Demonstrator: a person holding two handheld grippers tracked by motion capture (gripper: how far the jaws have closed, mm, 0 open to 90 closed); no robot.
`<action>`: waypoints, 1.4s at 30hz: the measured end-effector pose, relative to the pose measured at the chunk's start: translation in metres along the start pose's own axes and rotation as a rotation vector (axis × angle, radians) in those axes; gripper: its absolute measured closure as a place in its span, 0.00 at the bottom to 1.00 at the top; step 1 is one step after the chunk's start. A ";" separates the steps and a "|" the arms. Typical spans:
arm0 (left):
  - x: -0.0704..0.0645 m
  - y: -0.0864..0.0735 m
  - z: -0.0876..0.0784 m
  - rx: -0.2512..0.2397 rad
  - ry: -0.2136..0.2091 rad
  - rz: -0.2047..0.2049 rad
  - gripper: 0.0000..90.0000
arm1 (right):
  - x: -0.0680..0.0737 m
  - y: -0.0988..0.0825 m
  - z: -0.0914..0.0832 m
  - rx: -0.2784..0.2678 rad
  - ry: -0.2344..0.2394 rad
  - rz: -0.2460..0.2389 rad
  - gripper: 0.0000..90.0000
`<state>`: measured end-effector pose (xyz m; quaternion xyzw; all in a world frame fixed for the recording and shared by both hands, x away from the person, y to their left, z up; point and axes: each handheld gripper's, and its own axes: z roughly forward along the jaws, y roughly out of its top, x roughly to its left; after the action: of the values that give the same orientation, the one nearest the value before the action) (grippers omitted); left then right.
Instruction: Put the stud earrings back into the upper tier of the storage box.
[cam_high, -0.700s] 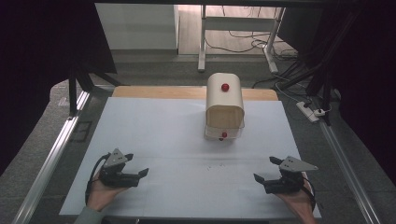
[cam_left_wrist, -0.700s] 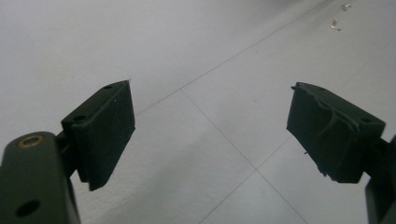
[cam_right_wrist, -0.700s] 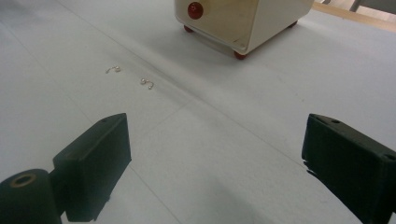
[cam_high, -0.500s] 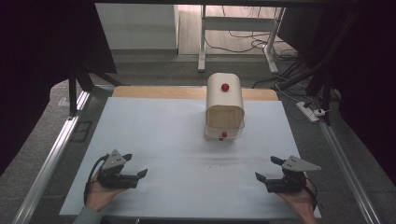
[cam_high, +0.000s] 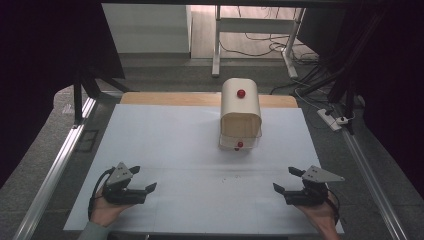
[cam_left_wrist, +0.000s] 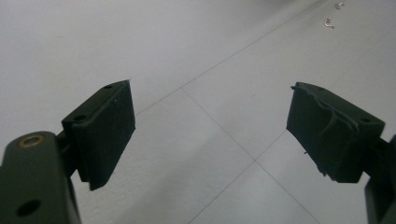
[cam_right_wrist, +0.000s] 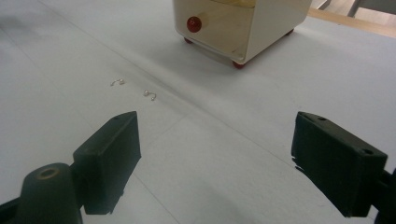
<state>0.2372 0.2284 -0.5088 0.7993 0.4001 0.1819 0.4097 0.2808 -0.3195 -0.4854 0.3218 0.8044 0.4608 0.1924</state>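
One cream box (cam_high: 241, 112) stands upright on the white bench (cam_high: 165, 145), well beyond both tongs; its long axis runs away from the person, and its front, with one red knob (cam_high: 240, 144), faces them, a second red knob (cam_high: 241, 93) on top. What it holds cannot be told. Two small hooks (cam_right_wrist: 149, 94) lie nearer than the box, between it and the right tongs (cam_high: 289, 182); these and the left tongs (cam_high: 142, 179) are both released, gripping nothing.

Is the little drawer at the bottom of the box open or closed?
Open a little. In the high view the drawer with the red knob sticks out past the front of the cream box.
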 end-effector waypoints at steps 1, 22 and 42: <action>0.000 0.000 0.000 0.001 0.002 0.000 0.17 | 0.001 0.001 0.000 -0.001 0.009 0.002 0.18; -0.001 -0.001 0.003 0.024 0.007 0.005 0.17 | 0.018 0.029 0.018 0.053 0.102 -0.038 0.25; -0.003 -0.001 0.006 0.042 -0.006 0.008 0.18 | 0.036 0.047 0.066 0.191 0.141 -0.108 0.26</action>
<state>0.2383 0.2239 -0.5131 0.8100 0.3993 0.1728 0.3932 0.3112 -0.2365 -0.4782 0.2618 0.8723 0.3925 0.1284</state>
